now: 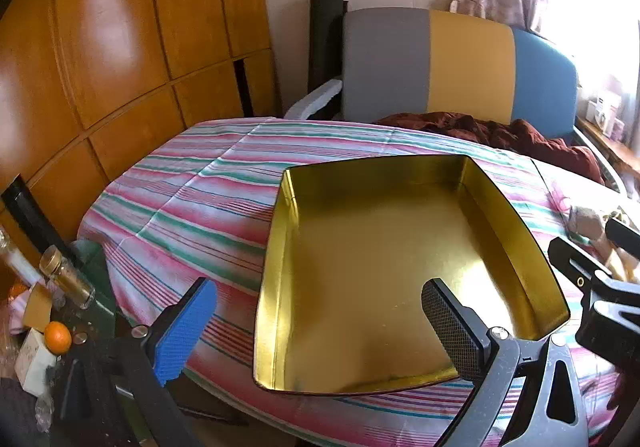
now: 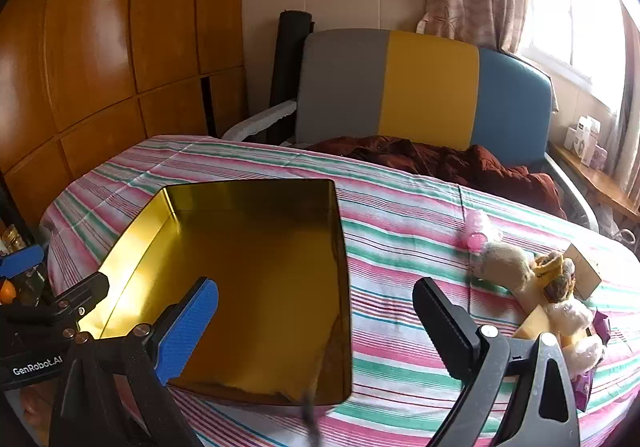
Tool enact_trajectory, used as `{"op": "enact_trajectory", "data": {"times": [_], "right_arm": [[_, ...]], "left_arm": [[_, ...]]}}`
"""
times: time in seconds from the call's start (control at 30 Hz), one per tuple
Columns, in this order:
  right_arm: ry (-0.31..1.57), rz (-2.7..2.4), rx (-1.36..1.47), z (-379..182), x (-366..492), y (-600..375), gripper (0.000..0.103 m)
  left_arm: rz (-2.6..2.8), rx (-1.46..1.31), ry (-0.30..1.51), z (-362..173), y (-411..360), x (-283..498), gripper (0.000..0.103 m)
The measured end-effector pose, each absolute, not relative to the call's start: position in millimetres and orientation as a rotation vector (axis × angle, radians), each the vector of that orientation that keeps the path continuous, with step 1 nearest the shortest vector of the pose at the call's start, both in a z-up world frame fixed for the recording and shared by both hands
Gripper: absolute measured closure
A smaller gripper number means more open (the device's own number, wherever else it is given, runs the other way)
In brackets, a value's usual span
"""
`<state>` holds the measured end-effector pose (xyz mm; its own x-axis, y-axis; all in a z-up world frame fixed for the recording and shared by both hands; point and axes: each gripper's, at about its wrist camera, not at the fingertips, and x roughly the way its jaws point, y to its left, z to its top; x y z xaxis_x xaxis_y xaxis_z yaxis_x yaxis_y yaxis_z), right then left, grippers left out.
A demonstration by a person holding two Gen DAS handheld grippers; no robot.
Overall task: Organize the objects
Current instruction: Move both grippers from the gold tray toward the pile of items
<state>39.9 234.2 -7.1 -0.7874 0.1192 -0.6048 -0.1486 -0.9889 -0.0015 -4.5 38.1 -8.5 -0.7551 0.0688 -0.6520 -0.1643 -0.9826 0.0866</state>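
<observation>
The gold tin tray sits empty near the striped tablecloth's front-left edge. The left gripper hovers over the tray's front rim, jaws wide, holding nothing. The right gripper — equally wide and empty — straddles the tray's right wall. Bare cloth separates the tray from the plush toy and wrapped snacks at the right edge.

R claw open, empty | gold tin on striped cloth | toys right
</observation>
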Motion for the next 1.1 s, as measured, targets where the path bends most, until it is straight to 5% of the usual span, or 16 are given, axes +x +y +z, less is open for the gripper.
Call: {"op": "enact_trajectory", "data": {"times": [0.5, 1.1], "right_arm": [[0.236, 2.76, -0.907, 4, 62, 299, 0.003], [0.723, 2.297, -0.706, 21, 190, 508, 0.003]], "left_arm": [[2.495, -0.989, 0.18, -9, 72, 2, 0.0], [2.024, -0.911, 0.262, -6, 195, 18, 0.0]]}}
